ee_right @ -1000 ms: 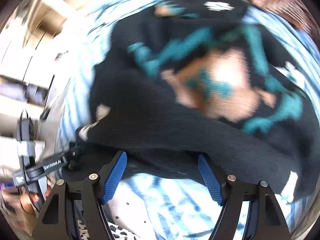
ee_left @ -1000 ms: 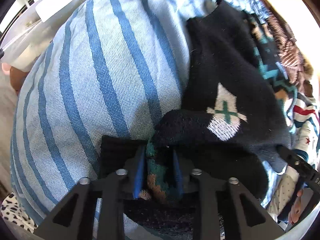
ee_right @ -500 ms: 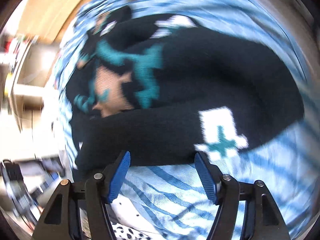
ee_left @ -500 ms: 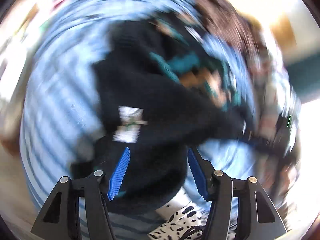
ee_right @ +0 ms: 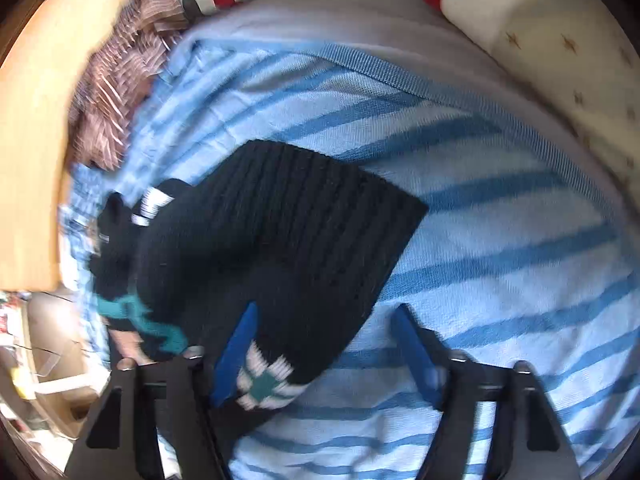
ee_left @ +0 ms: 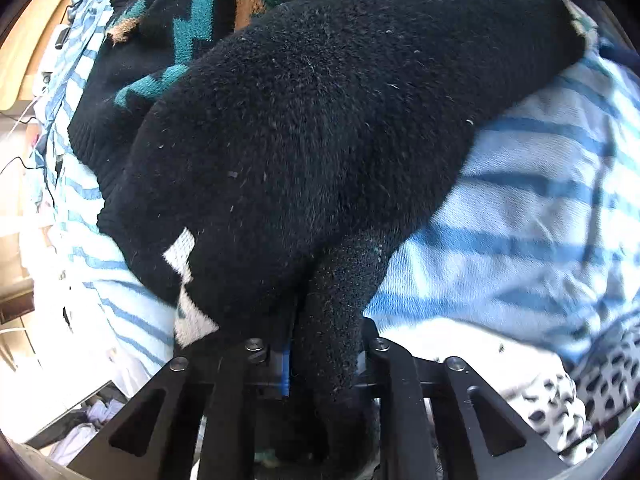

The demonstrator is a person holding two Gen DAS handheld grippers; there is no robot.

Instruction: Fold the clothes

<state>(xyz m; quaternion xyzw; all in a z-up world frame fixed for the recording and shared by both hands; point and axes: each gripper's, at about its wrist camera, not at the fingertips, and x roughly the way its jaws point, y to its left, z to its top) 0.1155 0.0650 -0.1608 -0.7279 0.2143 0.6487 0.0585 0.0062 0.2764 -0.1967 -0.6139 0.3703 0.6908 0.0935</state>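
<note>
Left wrist view: left claw [ee_left: 320,354] pinching a thick fold of the black sweater [ee_left: 320,128], lying on the blue striped blanket [ee_left: 540,216]. Right wrist view: right claw [ee_right: 324,354] gaping wide, holding nothing, hovering over the sweater's edge. Probably mid-fold now; next, needing a grab by the right one and a smooth pull across; no baskets or boxes showing.
</note>
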